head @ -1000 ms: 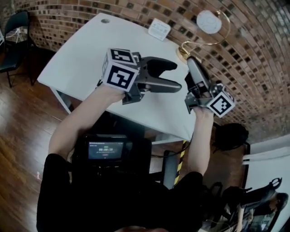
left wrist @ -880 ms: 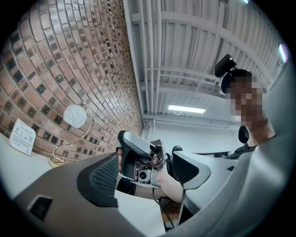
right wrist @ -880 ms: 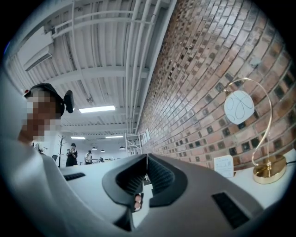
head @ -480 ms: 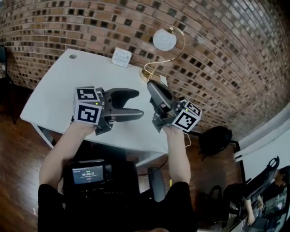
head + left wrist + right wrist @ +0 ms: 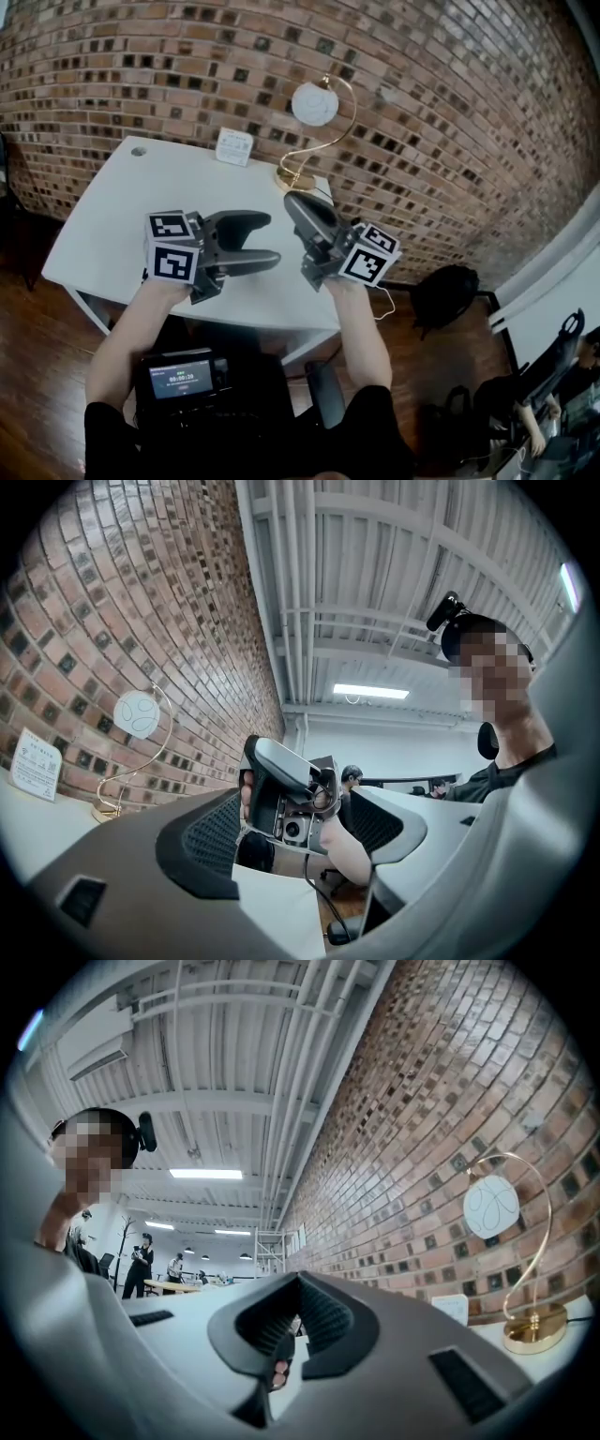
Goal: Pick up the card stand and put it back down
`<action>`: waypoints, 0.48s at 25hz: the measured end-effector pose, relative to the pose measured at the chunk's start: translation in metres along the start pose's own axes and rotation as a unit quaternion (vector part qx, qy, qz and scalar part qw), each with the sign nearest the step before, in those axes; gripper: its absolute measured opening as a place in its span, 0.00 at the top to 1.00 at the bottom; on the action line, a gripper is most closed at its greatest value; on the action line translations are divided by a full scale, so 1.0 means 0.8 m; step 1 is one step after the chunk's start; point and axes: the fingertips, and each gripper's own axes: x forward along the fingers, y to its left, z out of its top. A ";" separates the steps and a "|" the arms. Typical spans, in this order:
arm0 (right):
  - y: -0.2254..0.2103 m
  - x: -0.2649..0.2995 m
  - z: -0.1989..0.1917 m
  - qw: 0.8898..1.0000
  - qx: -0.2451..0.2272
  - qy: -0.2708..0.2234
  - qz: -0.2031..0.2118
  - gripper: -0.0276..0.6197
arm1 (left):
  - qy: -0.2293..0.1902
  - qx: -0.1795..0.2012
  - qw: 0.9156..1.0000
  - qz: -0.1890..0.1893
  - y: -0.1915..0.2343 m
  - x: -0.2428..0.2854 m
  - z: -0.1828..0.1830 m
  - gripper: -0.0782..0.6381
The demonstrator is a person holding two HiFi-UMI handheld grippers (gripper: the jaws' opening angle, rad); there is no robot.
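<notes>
While the person is holding both tools above the white table [image 5: 112,211] in the head view, the left gripper [image 5: 272,240] is pointing sideways toward the right gripper [image 5: 292,202], its jaws standing well apart with nothing between them. The right gripper is aiming toward the brick wall [image 5: 422,112] with its jaws pressed together and empty. The card stand [image 5: 314,103], a gold wire loop carrying a round white card, is standing upright on the table just beyond the right gripper's tips, not touching them. A small white card [image 5: 234,147] is leaning at the wall, farther beyond the left gripper.

Looking along the left gripper [image 5: 300,827], its jaws are spreading wide around open air; the right gripper [image 5: 286,794], held in a hand, is showing through the gap. The card stand [image 5: 139,714] is standing off to the left of these jaws, with the small white card [image 5: 33,761] farther left.

Looking along the right gripper [image 5: 298,1283], its jaws are meeting at the tips, gripping nothing. The card stand [image 5: 490,1207] is standing to the right of them, clear of the jaws, against the brick wall [image 5: 403,1147].
</notes>
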 end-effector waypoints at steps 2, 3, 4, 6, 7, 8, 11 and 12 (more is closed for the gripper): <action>0.002 -0.004 0.000 1.000 0.002 -0.002 0.002 0.92 | 0.003 0.002 1.000 -0.002 -0.003 0.003 -0.001 0.39; 0.003 -0.006 -0.001 1.000 0.003 -0.003 0.002 0.92 | 0.004 0.004 1.000 -0.003 -0.005 0.004 -0.001 0.39; 0.004 -0.008 -0.001 1.000 0.002 -0.005 0.002 0.92 | 0.005 0.006 1.000 -0.004 -0.007 0.005 0.000 0.39; 0.006 -0.012 0.000 1.000 -0.003 -0.007 0.001 0.92 | 0.006 0.009 1.000 -0.006 -0.010 0.006 0.000 0.39; 0.007 -0.013 0.002 1.000 -0.006 -0.008 0.000 0.93 | 0.006 0.010 1.000 -0.006 -0.012 0.007 0.001 0.39; 0.008 -0.013 0.003 1.000 -0.009 -0.008 0.000 0.93 | 0.007 0.012 1.000 -0.007 -0.014 0.008 0.001 0.39; 0.010 -0.016 0.002 1.000 -0.007 -0.010 0.003 0.92 | 0.009 0.015 1.000 -0.007 -0.017 0.008 0.001 0.39; 0.010 -0.016 0.002 1.000 -0.006 -0.010 0.004 0.92 | 0.010 0.015 1.000 -0.007 -0.017 0.008 0.001 0.39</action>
